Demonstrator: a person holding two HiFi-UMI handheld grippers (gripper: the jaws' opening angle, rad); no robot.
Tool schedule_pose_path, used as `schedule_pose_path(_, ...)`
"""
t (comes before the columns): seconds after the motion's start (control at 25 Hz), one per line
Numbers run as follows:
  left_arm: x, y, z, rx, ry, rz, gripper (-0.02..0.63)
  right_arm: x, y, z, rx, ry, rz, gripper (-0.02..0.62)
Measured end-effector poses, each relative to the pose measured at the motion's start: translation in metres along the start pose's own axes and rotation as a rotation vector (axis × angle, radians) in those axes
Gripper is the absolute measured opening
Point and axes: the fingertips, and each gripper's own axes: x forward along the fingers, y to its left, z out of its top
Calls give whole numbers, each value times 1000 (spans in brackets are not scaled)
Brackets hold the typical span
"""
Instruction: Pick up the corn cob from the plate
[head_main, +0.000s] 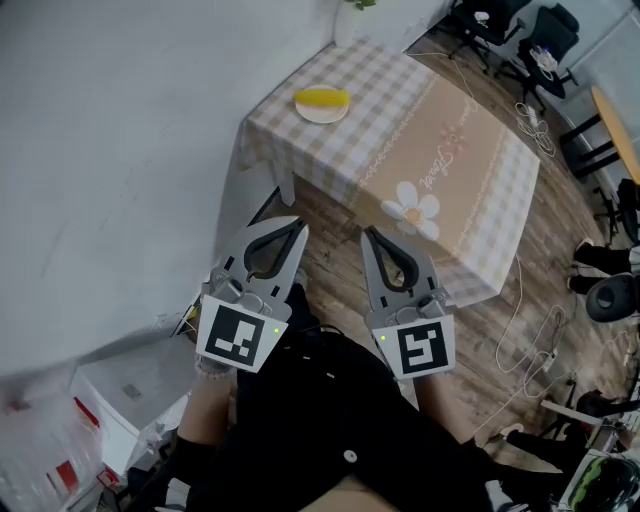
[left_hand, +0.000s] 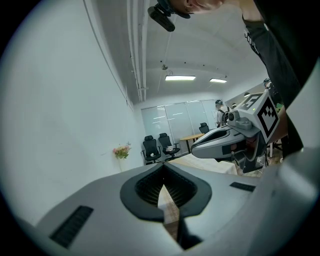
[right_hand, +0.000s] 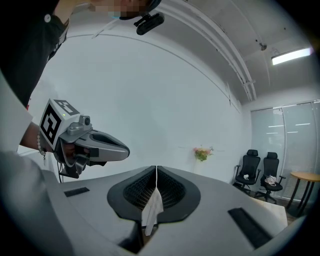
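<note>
A yellow corn cob (head_main: 322, 98) lies on a small white plate (head_main: 322, 114) at the far corner of a table with a beige checked cloth (head_main: 430, 160). Both grippers hover over the wooden floor, well short of the table's near side and far from the plate. The left gripper (head_main: 298, 225) is shut with nothing between its jaws, and so is the right gripper (head_main: 367, 233) beside it. In the left gripper view the closed jaws (left_hand: 163, 173) point level, with the right gripper (left_hand: 232, 137) alongside. The right gripper view shows its own closed jaws (right_hand: 156, 175) and the left gripper (right_hand: 87, 145).
A white wall (head_main: 120, 120) runs along the left. A vase of flowers (left_hand: 121, 151) stands at the table's far end. Office chairs (head_main: 520, 30) and desks fill the far right. Cables (head_main: 545, 340) lie on the floor to the right. White boxes (head_main: 110, 400) sit at the lower left.
</note>
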Motion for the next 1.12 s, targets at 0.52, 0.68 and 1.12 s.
schedule_pose_path(0.52, 51, 56, 4, 5, -27, -53, 12, 59, -34, 15, -8, 6, -53, 43)
schedule_pose_path(0.68, 67, 75, 5, 9, -42, -71, 12, 78, -45, 21, -8, 7, -80, 43)
schedule_pose_path(1.12, 109, 122, -4, 8, -65, -108, 12, 129, -69, 25, -17, 18, -127, 43)
